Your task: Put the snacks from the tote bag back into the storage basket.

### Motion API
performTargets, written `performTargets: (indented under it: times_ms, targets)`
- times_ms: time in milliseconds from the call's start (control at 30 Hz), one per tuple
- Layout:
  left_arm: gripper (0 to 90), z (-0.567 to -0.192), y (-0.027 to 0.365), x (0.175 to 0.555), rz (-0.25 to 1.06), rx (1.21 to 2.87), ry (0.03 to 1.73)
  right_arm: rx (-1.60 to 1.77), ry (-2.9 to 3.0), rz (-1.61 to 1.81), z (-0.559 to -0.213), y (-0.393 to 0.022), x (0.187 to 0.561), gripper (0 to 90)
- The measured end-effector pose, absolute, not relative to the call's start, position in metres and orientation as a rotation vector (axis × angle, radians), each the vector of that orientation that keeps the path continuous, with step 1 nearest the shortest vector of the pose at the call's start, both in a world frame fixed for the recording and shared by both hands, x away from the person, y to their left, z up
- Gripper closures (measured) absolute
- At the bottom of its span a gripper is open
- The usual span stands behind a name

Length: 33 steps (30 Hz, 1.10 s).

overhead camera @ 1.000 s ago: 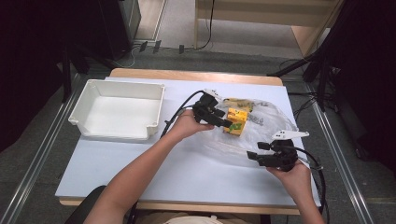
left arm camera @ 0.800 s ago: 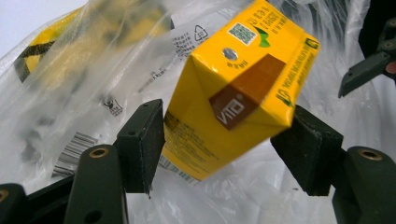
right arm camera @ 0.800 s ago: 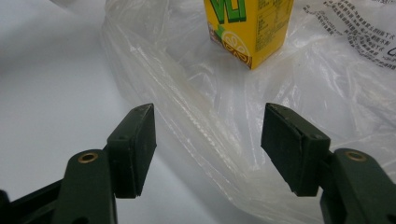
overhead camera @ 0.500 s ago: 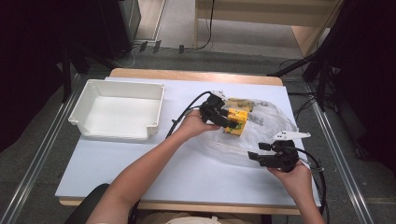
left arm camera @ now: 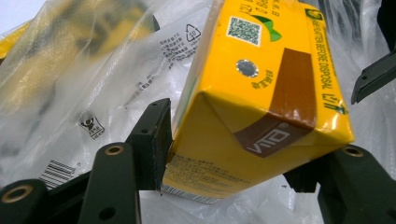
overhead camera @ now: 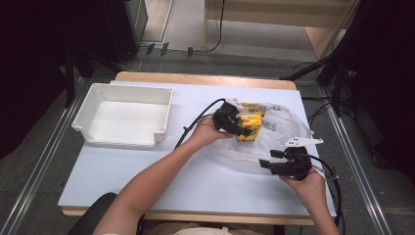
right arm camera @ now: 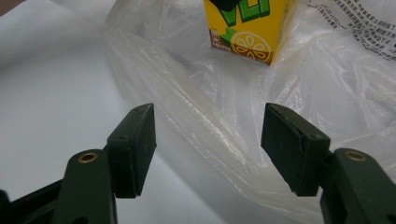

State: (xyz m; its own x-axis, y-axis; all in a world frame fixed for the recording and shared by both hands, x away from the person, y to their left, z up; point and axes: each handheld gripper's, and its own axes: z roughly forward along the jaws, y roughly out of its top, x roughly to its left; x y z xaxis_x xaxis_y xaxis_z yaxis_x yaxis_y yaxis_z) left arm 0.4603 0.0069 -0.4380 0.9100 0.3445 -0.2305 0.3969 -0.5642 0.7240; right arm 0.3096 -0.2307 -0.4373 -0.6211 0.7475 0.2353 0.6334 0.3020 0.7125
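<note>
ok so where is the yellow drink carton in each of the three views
High view: the yellow cardboard drink carton sits right of centre, at the left gripper.
Left gripper view: it spans the centre and right, between the jaws.
Right gripper view: top centre, beyond the open jaws.
Shared landmark: the clear plastic bag around it.

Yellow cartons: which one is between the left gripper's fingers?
The uncovered carton with the brown band: the left gripper has just been closing its fingers around it; the other carton lies behind plastic.

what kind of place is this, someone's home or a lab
Most likely a lab or recording workspace: a bare white table on a wooden base, cables on the floor, metal rails flanking it, and a hand-held gripper at the table.
</note>
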Motion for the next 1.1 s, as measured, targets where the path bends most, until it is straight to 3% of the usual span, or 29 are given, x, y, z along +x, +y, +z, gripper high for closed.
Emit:
performTargets:
  times_ms: [333,1100]
  targets:
    - [48.3,-0.435,0.005,0.456,-0.022,2.249,0.511,1.301,2.413,1.224,-0.438,-0.231,0.310,36.5]
    - [52.5,-0.421,0.010,0.455,-0.032,2.230,0.562,1.307,2.407,1.234,-0.437,-0.231,0.310,37.2]
